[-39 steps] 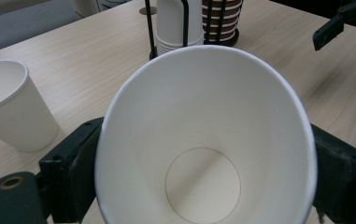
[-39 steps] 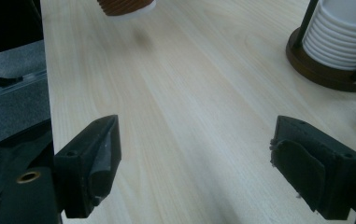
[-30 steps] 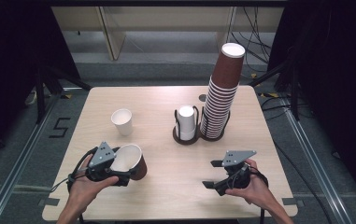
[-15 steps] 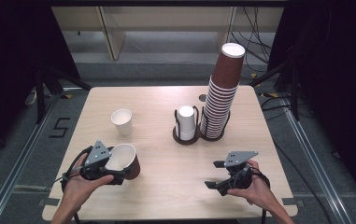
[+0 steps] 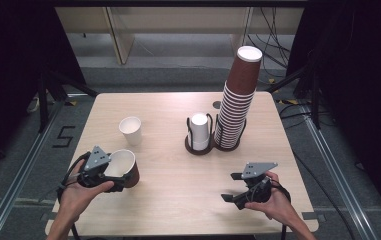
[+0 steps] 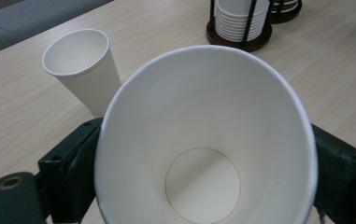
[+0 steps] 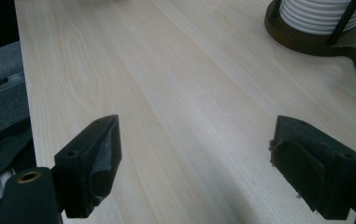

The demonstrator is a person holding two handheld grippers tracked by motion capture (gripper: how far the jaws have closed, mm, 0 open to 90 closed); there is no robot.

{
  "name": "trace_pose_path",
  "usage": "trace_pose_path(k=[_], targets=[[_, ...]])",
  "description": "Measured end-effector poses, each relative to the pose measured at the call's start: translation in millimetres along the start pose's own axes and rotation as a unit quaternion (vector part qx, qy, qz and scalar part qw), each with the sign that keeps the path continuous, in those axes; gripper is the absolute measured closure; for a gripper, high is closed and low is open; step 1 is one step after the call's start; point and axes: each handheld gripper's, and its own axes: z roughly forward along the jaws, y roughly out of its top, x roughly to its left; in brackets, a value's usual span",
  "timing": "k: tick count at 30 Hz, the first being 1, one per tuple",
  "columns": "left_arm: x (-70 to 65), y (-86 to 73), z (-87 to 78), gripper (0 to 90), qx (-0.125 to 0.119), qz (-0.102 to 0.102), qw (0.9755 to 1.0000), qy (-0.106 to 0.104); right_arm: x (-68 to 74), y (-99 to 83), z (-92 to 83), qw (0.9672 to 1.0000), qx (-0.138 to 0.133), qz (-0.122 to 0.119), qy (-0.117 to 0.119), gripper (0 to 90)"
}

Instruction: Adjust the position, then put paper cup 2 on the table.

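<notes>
A light wooden table (image 5: 178, 200) is seen from the high view, with dark floor on both sides. At its far right a tall leaning stack of brown cups (image 5: 237, 102) is set in a dark round holder, and touching that holder on its left a second holder with black wire uprights is filled by a short stack of white cups (image 5: 198, 132); the same white stack (image 6: 239, 18) is found at the top of the left gripper view and, in part, at the upper right of the right gripper view (image 7: 323, 14). A single white cup (image 5: 130, 130) is stood upright on the left half of the table, apart from the holders, and is seen in the left gripper view (image 6: 83, 70) just behind the held cup. Near the front left corner, a brown cup with a white inside (image 5: 123, 170) is gripped by the left gripper (image 5: 109, 175), tilted over with its mouth turned toward the gripper's camera; in the left gripper view the cup (image 6: 203, 140) is pressed between the two black jaws at either side of its wall. At the front right, the right gripper (image 5: 232, 186) is held low over bare wood, its jaws spread wide with nothing between them, as is confirmed in the right gripper view (image 7: 194, 163).
</notes>
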Motion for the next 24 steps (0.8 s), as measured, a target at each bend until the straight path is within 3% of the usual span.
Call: trace_pose_path(k=[7,18,20,24], targets=[[14.3,-0.9,0.6,11.0,0.016,-0.006,0.9997,0.018,-1.3,-1.5,0.6,1.0,0.002,0.003,0.0,17.3],[21.6,0.2,5.4,10.9,0.032,-0.016,0.9986,0.038,-2.3,-2.2,-1.1,0.9999,0.005,0.01,-0.003,17.3],[22.4,-0.2,6.5,10.9,0.033,-0.017,0.9985,0.041,-3.1,-2.0,-1.0,1.0,0.001,-0.002,-0.005,17.3],[24.1,-0.4,8.4,10.8,0.037,-0.02,0.9981,0.046,-1.7,-1.7,-1.2,0.9999,0.004,0.008,-0.004,17.3]])
